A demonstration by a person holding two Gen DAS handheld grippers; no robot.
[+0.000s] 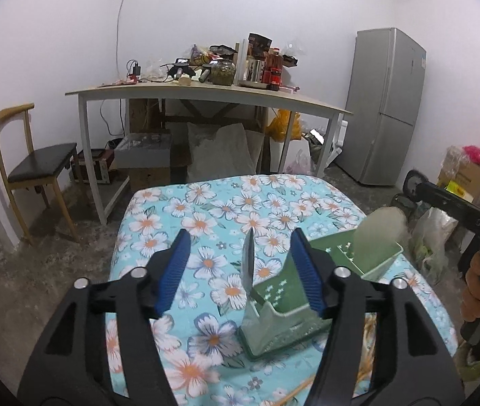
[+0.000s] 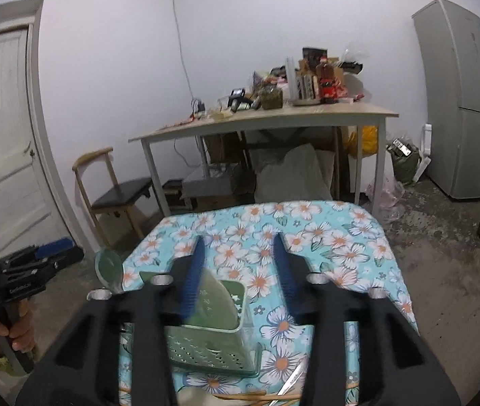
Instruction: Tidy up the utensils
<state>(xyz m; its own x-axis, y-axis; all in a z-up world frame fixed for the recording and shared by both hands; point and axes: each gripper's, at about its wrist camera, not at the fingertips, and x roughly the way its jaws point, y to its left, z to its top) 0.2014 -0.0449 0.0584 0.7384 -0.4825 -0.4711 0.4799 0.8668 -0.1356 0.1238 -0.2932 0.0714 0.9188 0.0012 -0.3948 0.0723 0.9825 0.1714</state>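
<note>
While both cameras face the far wall, the floral tablecloth [image 1: 206,209] fills the lower middle of each view. Beyond it at 12 o'clock stands a cluttered desk [image 1: 206,96]; a grey fridge [image 1: 388,105] is at 2 o'clock and a wooden chair [image 1: 33,165] at 9 o'clock in the left wrist view.

On the cloth sits a green utensil basket [image 1: 283,308], at about 5 o'clock of the left wrist view. A pale green spatula [image 1: 380,230] stands in its far compartment, blade up. A knife [image 1: 248,260] stands upright at the near compartment's left edge.

Left gripper [image 1: 240,270]: jaws apart, the knife between them, neither pad touching it; the right pad overlaps the basket.

Right gripper [image 2: 240,270]: jaws apart, nothing pressed; its left pad lies across the spatula blade [image 2: 211,301].

Chopsticks [image 2: 256,396] and a 2nd blade [image 2: 292,384] lie on the cloth at 6 o'clock in the right wrist view.
</note>
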